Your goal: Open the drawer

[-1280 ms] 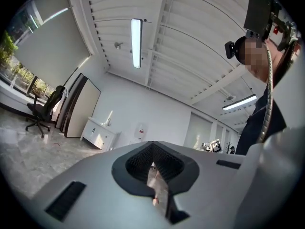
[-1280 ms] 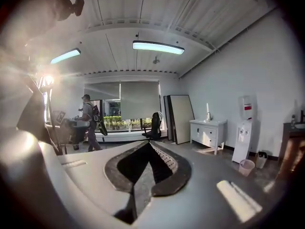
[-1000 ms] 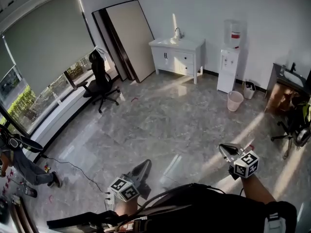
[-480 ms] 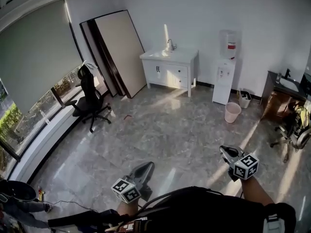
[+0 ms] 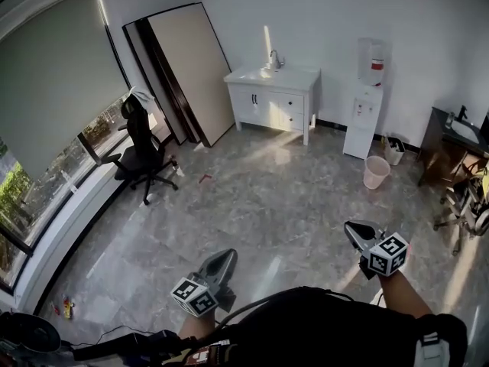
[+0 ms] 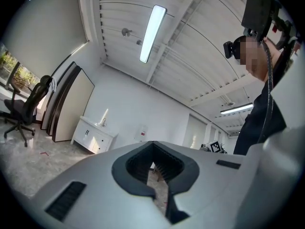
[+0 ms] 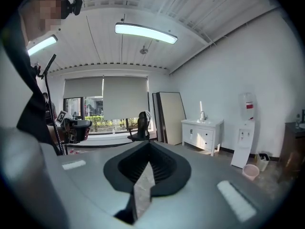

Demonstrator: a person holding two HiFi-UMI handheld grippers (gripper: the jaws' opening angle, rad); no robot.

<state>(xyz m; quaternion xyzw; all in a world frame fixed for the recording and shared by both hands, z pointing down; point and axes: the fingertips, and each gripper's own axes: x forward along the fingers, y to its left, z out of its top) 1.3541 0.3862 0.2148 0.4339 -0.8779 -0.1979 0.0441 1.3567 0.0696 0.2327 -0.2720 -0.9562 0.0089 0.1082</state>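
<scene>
Left gripper, right gripper: fingers closed, nothing held. Far white cabinet well apart. Drawer handle likely missed if fingers kept closed.

Your top looks black, perhaps dark navy; left gripper and right gripper are grey, with black-and-white marker cubes.

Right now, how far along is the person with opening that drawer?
Nothing looks done yet: the white cabinet stands against the far wall, its drawers seemingly shut. In hand: nothing; the left gripper and right gripper are empty, jaws together, with floor between them and the cabinet. Left: reach it, grip a drawer, pull.
</scene>
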